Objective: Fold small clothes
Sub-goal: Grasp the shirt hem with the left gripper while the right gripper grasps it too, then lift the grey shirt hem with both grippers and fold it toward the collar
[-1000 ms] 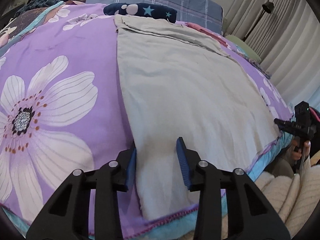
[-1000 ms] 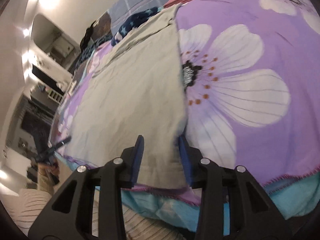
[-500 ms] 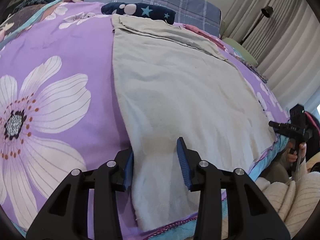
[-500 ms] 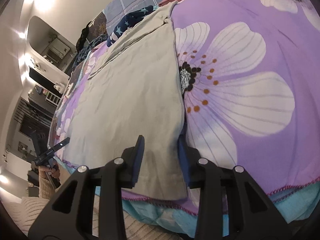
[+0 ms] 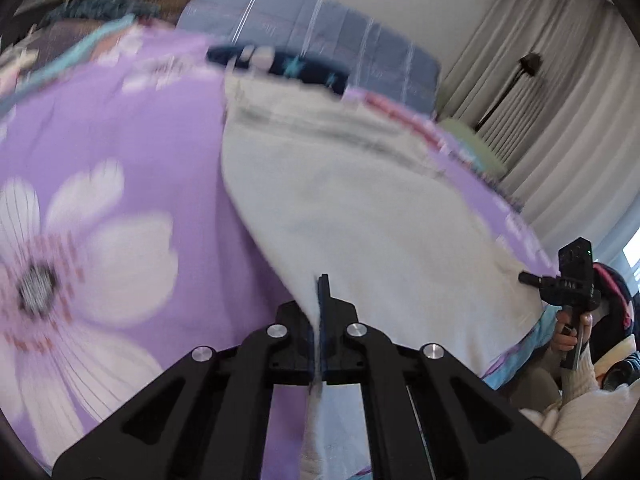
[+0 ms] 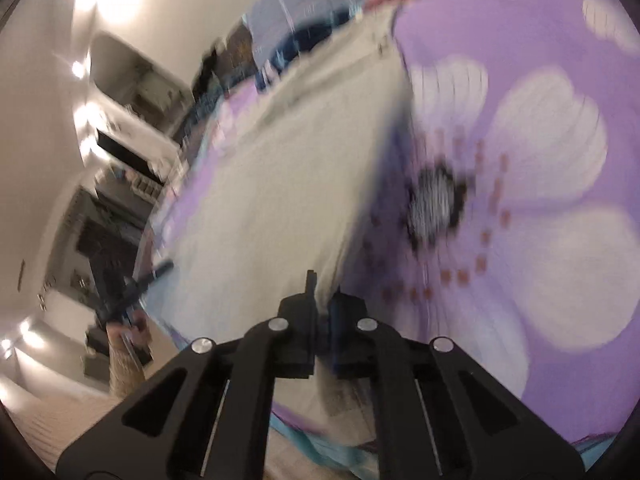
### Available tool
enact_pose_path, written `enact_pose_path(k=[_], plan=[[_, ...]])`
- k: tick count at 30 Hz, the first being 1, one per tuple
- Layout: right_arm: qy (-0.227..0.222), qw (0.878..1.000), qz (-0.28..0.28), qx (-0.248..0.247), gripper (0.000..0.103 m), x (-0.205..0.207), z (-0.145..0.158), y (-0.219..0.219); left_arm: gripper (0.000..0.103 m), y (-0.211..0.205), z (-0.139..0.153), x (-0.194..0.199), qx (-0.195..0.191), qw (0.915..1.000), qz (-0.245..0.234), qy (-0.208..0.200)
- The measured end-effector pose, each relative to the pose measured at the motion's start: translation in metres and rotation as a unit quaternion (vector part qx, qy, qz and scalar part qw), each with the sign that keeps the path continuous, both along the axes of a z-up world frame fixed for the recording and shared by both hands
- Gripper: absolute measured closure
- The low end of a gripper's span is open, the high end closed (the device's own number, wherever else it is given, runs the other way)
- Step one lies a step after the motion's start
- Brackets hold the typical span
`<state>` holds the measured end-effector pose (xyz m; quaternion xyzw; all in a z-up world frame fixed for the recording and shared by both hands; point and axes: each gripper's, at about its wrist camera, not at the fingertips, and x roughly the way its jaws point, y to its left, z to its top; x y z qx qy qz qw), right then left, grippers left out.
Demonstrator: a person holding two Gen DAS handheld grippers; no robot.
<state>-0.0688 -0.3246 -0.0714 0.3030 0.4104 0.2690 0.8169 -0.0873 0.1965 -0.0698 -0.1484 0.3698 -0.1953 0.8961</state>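
Pinching both near corners of the grey garment [image 5: 360, 216] on the purple flowered bedspread [image 5: 100, 152].
Left gripper [image 5: 320, 300] and right gripper [image 6: 320, 296] have just closed, each clamped on cloth at the bed's near edge, the fabric lifting between them; far end lies flat by the pillows.

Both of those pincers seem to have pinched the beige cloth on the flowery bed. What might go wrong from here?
1. The left gripper and right gripper each pinch only a near corner of the beige garment, so it may slip free.
2. Uneven lifting might crease the fold.
3. The purple bedspread could snag and lift too.
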Motion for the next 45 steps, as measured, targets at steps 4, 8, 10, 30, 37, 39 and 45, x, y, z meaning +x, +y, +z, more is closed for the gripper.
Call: enact_pose_path(k=[4, 8, 10, 30, 37, 39, 45], plan=[[-0.103, 0.992, -0.021, 0.063, 0.099, -0.016, 0.062, -0.021, 0.102, 0.001, 0.063, -0.013, 0.000, 0.9962, 0.001, -0.087], [-0.170, 0.983, -0.022, 0.069, 0.099, -0.054, 0.100, -0.028, 0.102, 0.010, 0.096, -0.043, -0.011, 0.9906, 0.007, -0.137], [-0.216, 0.974, -0.023, 0.058, 0.099, -0.086, 0.115, -0.031, 0.102, 0.014, 0.108, -0.068, -0.017, 0.9868, 0.009, -0.161], [-0.051, 0.996, -0.070, -0.013, 0.098, 0.045, 0.036, -0.007, 0.102, -0.003, 0.039, 0.041, -0.012, 0.9991, 0.011, -0.039], [-0.024, 0.996, -0.082, -0.005, 0.098, 0.092, 0.023, -0.010, 0.102, -0.006, 0.033, 0.088, -0.011, 0.9997, 0.011, -0.018], [-0.031, 0.995, -0.093, -0.011, 0.098, 0.108, 0.026, -0.012, 0.101, -0.003, 0.038, 0.102, -0.009, 0.9995, 0.019, -0.025], [0.072, 0.979, -0.115, -0.151, 0.088, 0.161, -0.009, -0.004, 0.095, -0.005, -0.003, 0.156, 0.066, 0.9954, 0.040, 0.057]])
